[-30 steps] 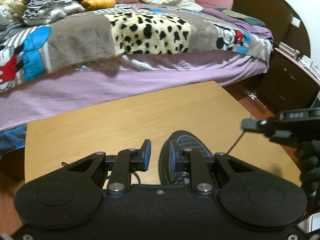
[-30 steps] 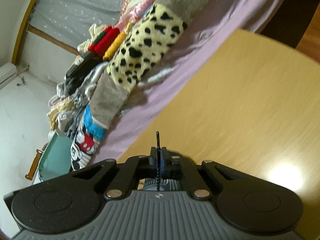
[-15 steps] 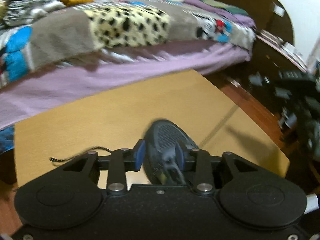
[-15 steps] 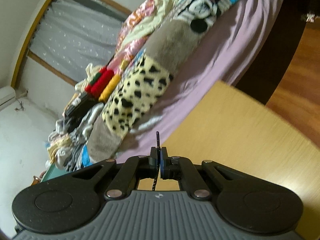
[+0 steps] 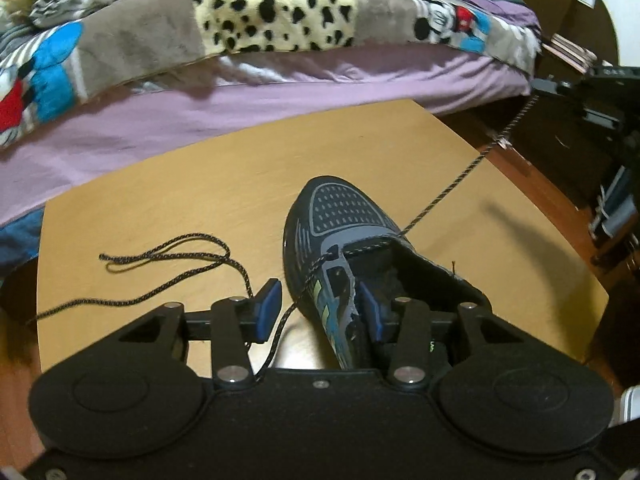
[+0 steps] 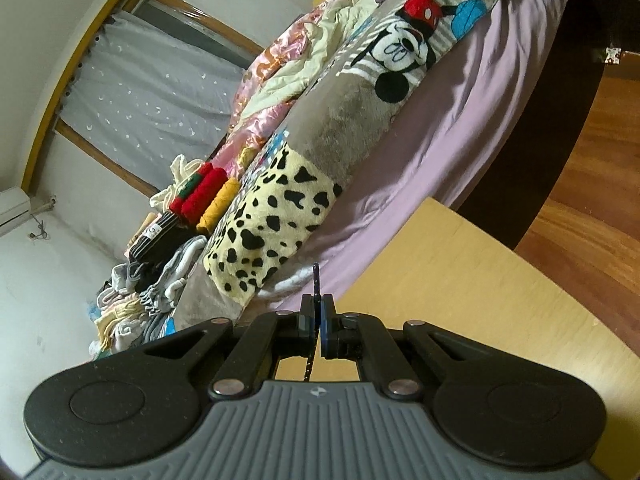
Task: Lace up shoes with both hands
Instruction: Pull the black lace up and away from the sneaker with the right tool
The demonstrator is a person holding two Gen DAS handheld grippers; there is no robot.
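A dark blue running shoe (image 5: 340, 208) stands on the wooden table (image 5: 200, 184), toe pointing away. My left gripper (image 5: 320, 300) is open and straddles the shoe's left side wall. Its left pad (image 5: 269, 312) stands outside with a gap and its right pad (image 5: 370, 314) is inside the shoe. One end of the speckled black lace (image 5: 168, 256) lies loose on the table left of the shoe. The other end (image 5: 452, 192) runs taut from a front eyelet up to my right gripper (image 5: 540, 85). The right gripper (image 6: 318, 320) is shut on the lace, whose tip (image 6: 315, 280) sticks out past the pads.
A bed with a purple sheet (image 5: 240, 92) and a patchwork blanket (image 5: 272, 16) runs along the table's far edge. Dark cabinets (image 5: 580, 152) stand to the right over a wooden floor (image 6: 592, 200). Folded clothes (image 6: 200, 196) are piled on the bed.
My left gripper's jaws widened and it shifted over the shoe's side wall. My right gripper pulled the lace end up and away to the right, drawing it taut.
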